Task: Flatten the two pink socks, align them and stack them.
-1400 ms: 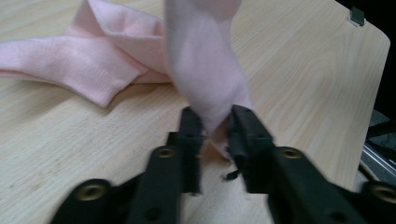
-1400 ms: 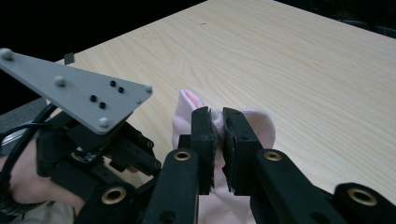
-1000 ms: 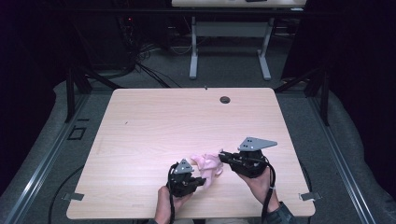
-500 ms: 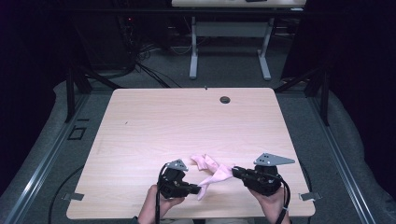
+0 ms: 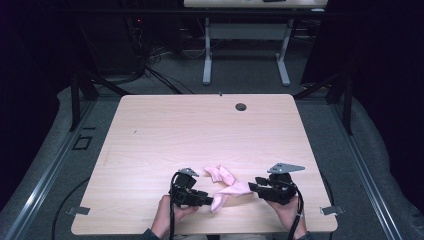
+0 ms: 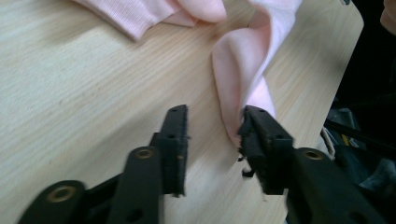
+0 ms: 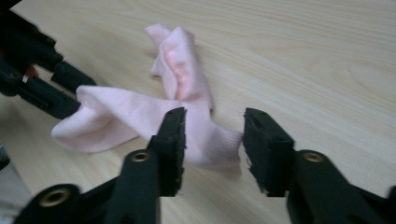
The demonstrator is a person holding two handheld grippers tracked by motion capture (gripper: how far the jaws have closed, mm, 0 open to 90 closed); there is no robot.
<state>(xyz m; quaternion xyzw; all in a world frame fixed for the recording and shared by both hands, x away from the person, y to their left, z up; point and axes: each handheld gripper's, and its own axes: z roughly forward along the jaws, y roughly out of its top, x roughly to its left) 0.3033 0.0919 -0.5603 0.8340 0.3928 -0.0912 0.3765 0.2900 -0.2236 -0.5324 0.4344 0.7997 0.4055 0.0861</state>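
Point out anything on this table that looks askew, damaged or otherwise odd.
The pale pink socks lie crumpled and twisted over each other near the front edge of the light wooden table, not flat or paired. Both the left gripper and right gripper have just been opening, with sock ends between the jaws. Nothing looks damaged or spilled.

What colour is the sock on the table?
Pale pink sock, clearest in the right gripper view.
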